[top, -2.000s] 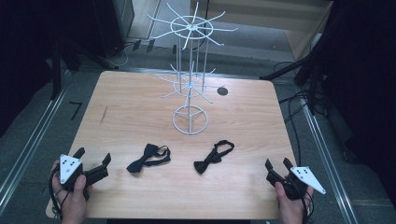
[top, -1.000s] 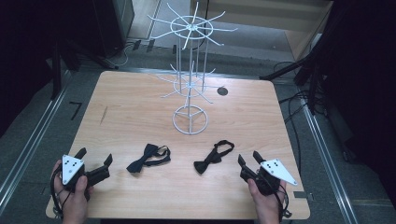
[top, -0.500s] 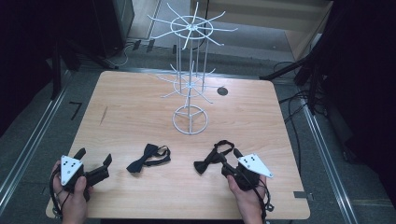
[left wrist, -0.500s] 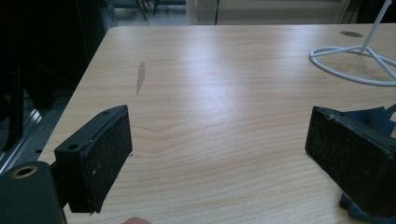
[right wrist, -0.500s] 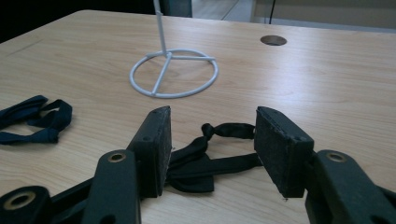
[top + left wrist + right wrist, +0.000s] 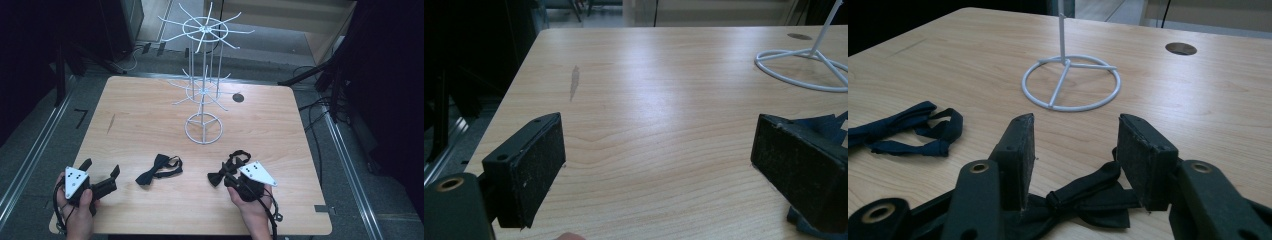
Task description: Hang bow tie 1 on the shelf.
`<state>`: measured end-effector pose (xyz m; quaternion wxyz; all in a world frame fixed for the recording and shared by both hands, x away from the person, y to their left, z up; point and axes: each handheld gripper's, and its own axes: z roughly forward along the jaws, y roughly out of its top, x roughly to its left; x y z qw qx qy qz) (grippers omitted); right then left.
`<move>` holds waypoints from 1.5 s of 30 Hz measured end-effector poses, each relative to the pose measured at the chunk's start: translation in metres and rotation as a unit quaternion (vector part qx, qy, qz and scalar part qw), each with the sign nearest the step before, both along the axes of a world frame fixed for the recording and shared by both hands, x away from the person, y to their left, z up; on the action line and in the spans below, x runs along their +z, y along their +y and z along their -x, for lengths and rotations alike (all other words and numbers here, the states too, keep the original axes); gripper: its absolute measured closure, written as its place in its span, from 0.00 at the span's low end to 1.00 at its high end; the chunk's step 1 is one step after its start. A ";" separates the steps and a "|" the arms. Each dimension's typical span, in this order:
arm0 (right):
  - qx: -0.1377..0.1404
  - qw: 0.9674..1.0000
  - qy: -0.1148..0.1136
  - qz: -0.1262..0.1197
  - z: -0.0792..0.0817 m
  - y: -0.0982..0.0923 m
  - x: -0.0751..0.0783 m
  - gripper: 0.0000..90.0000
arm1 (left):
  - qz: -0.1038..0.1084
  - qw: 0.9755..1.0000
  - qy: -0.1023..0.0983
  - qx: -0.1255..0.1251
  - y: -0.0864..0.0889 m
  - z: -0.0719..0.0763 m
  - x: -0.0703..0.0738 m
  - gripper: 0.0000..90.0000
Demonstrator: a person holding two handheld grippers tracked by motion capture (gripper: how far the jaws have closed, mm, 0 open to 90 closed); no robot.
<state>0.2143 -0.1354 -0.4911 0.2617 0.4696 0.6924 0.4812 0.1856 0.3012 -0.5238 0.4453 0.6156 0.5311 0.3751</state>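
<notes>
A black bow tie (image 6: 231,167) lies on the wooden table (image 6: 280,130) near the front right. My right gripper (image 6: 229,173) sits over it, and its jaws have just been closing. In the right gripper view the gripper (image 6: 1078,125) is open, with the black bow tie (image 6: 1083,197) flat on the wood between the pads, which do not press it. A dark blue bow tie (image 6: 159,170) (image 6: 908,127) lies to its left. My left gripper (image 6: 101,167) (image 6: 659,150) rests at the front left, open and holding nothing, with the blue bow tie (image 6: 824,127) behind its right jaw.
A white wire display stand (image 6: 204,90) with hooked arms rises from a ring base (image 6: 1058,85) (image 6: 813,51) at the table's middle. A round cable hole (image 6: 238,97) sits behind it. Dark equipment and cables surround the table; the front edge is close under both hands.
My right gripper has moved left along the front of the table to the black bow tie, which now lies between its jaws. The left gripper has stayed put.
</notes>
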 end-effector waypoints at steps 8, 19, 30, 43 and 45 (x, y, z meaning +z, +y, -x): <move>0.016 1.000 0.005 -0.003 -0.003 0.017 -0.001 0.63 | -0.001 1.000 0.000 0.000 0.000 0.000 0.000 0.09; 0.067 0.998 0.013 -0.006 -0.003 0.042 -0.002 0.70 | -0.001 1.000 0.002 -0.001 0.000 0.000 0.000 0.09; 0.098 0.995 0.015 -0.016 -0.010 0.059 -0.008 0.72 | -0.002 1.000 0.002 -0.002 0.000 0.000 0.000 0.09; 0.092 0.994 0.042 -0.035 -0.018 0.083 -0.022 0.77 | -0.002 1.000 0.004 -0.004 0.000 -0.001 0.000 0.09; 0.092 0.994 0.047 -0.035 -0.020 0.088 -0.024 0.77 | -0.003 1.000 0.003 -0.003 0.000 -0.001 0.000 0.09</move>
